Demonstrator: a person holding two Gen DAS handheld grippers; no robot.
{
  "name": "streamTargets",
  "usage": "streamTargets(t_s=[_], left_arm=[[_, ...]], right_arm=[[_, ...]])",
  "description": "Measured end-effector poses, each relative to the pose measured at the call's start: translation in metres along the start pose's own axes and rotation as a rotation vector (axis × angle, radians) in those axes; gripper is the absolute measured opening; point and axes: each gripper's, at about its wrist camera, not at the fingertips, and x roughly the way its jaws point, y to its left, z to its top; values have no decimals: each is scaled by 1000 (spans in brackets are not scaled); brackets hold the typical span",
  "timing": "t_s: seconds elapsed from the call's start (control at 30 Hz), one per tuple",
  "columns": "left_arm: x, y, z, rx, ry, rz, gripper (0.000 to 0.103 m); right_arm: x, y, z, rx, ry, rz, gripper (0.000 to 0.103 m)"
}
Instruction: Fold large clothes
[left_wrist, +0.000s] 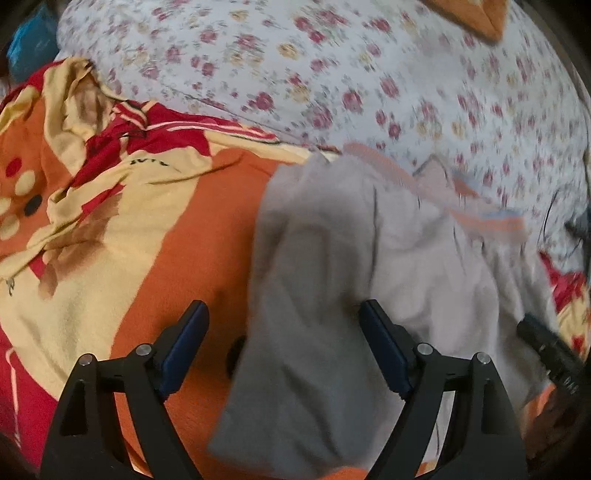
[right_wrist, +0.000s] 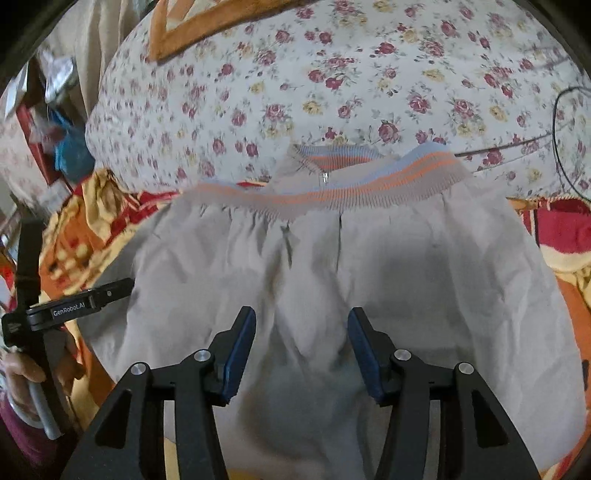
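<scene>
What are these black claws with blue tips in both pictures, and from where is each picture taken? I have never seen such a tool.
They are two hand-held grippers; a person holds one in each hand, and a small camera on each looks forward along its fingers. The left view shows the left gripper, the right view the right gripper. Both stand open and hold nothing. Under them lies a grey jacket with a striped orange and blue collar, spread on an orange, red and yellow blanket. Behind is a flowered quilt. At the left edge of the right view you see the other gripper in the person's hand.
</scene>
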Motion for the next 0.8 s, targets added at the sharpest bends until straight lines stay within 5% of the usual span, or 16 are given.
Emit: streamTargets(t_s=[0.23, 0.6, 0.8], left_arm=[[11, 18, 12, -112, 41, -88, 84], [35, 17, 19, -144, 55, -201, 85], [28, 6, 20, -91, 79, -292, 47]], right_arm=[[12, 0, 1, 2, 21, 26, 54], [20, -5, -1, 26, 39, 36, 56], [23, -4, -2, 21, 42, 31, 59]])
